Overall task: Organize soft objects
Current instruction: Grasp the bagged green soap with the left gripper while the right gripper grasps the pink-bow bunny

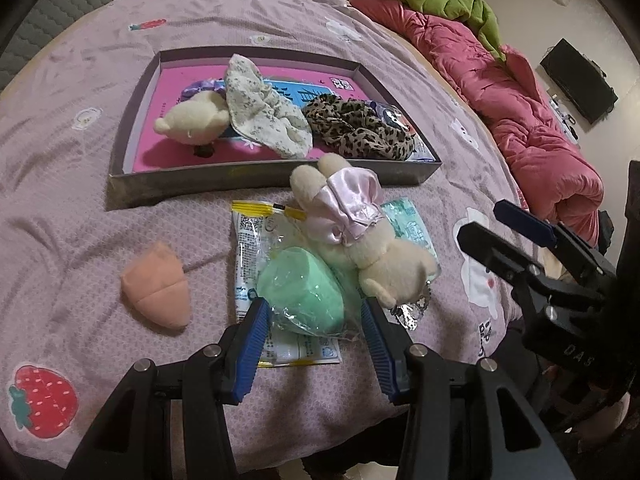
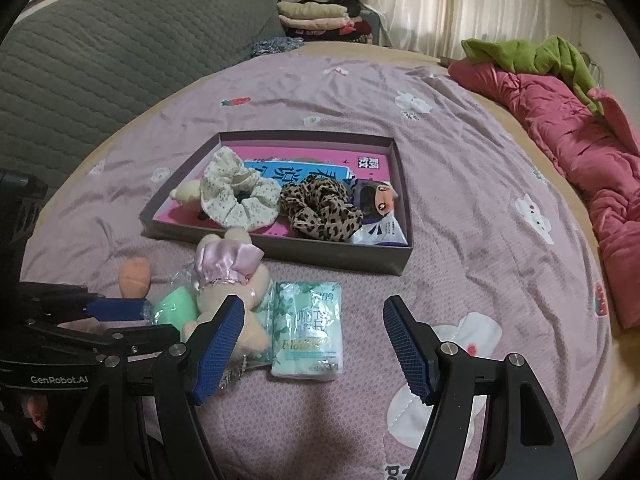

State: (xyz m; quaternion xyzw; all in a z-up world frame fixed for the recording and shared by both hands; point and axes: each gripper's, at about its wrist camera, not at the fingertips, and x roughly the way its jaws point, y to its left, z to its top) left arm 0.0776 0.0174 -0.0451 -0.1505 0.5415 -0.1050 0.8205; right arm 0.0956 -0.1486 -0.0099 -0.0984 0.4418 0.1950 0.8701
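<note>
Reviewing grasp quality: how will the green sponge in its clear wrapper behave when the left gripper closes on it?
The green sponge looks foamy, so it probably squashes. Its loose clear wrapper may slip or crinkle against the left gripper. The plush bunny leaning against it could get tugged along.

Cream bear at centre left: body hidden beneath floral scrunchie. Tissue pack at centre: largely covered by plush rabbit.

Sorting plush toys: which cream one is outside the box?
The plush in the pink satin dress, lying on the bedspread before the box; the other cream plush lies inside.
</note>
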